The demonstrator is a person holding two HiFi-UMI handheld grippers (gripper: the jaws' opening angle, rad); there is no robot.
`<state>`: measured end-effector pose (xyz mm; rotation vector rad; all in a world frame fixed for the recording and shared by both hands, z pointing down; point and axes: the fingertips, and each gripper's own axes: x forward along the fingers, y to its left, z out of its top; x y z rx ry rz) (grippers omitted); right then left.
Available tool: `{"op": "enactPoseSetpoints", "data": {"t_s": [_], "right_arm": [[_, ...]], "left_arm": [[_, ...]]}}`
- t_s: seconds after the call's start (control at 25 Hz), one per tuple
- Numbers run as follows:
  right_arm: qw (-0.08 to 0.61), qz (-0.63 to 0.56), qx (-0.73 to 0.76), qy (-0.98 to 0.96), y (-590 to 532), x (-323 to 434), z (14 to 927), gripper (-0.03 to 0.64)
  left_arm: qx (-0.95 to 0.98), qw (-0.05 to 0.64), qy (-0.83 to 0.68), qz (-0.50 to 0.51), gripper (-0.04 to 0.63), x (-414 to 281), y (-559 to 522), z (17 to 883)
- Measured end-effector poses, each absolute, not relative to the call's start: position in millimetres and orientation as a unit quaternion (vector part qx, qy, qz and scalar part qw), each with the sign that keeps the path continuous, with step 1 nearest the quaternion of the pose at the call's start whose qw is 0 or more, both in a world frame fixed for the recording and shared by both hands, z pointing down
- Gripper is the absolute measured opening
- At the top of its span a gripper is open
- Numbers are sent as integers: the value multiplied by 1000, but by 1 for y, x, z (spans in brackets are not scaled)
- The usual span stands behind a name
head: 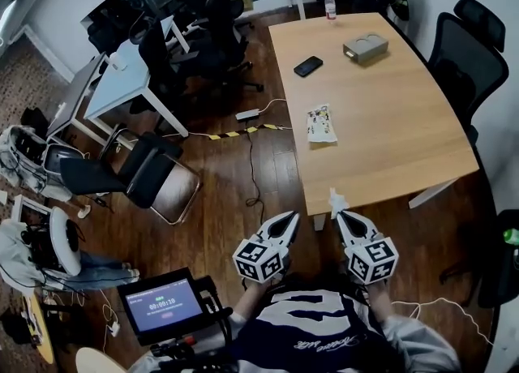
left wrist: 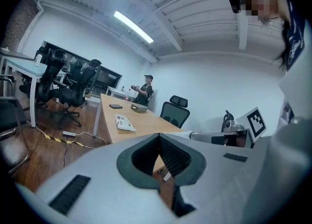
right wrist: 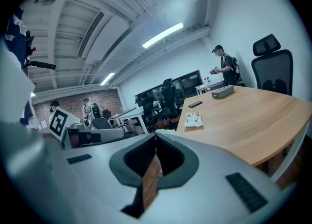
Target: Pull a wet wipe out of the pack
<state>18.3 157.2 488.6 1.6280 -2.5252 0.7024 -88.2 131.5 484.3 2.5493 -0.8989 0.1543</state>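
Left gripper (head: 291,216) jaws pressed together, empty. Right gripper (head: 340,214) pinches a white wipe (head: 335,199). Wipe pack (head: 321,124) lies on the table (head: 397,128)

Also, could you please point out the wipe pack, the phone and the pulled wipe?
wipe pack (head: 321,125), head view, middle of its top.
phone (head: 308,66), head view, screen centre.
pulled wipe (head: 336,201), head view, its white bunched middle.

The light wooden table (head: 389,112) carries a white printed wipe pack (head: 321,124) near its left edge, with a black phone (head: 308,66), a grey box (head: 365,47) and a clear bottle (head: 330,5) farther back.
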Motion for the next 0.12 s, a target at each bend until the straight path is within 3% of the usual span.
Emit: {"op": "enactPoseSetpoints", "data": {"t_s": [0.12], "right_arm": [[31, 231, 531, -815, 165, -4, 478, 0]], "left_arm": [[921, 222, -315, 56, 4, -108, 139, 475]]}}
